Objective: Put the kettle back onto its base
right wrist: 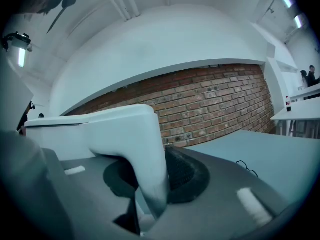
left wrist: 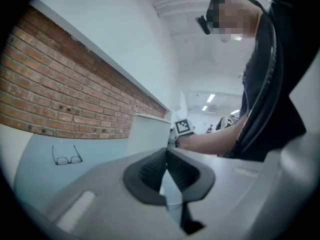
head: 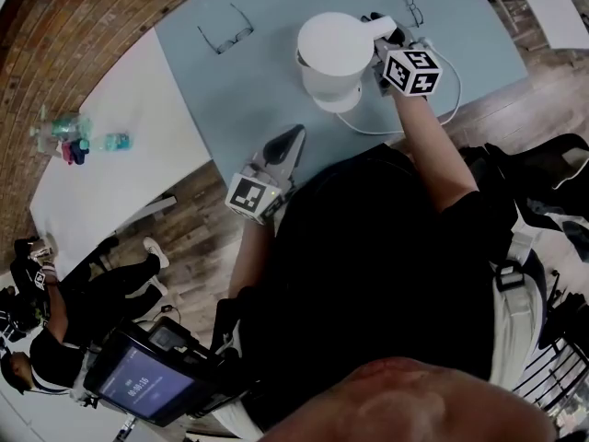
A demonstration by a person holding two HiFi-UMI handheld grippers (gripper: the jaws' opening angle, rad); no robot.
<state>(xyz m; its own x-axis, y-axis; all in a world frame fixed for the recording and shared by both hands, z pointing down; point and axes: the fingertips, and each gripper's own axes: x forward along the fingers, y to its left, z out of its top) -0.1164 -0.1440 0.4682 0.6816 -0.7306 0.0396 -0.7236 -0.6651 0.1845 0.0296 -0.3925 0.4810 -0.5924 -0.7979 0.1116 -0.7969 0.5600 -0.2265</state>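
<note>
So, we pinch kettle (head: 333, 58) by handle (right wrist: 145, 144) in right gripper (head: 381, 37) for control; left gripper (head: 291, 144) jaws together, empty, aside.

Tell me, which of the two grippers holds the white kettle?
The right gripper, closed on the handle of the white plastic kettle; the left gripper is shut and empty.

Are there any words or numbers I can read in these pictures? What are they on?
Nothing reads clearly.
The screen, bottom left of the head view: a row of pale digits, too blurred to read.
The marker cubes: black-and-white square patterns, no letters.
The bottles on the white table: labels too small to read.
The kettle: no print shows.
</note>
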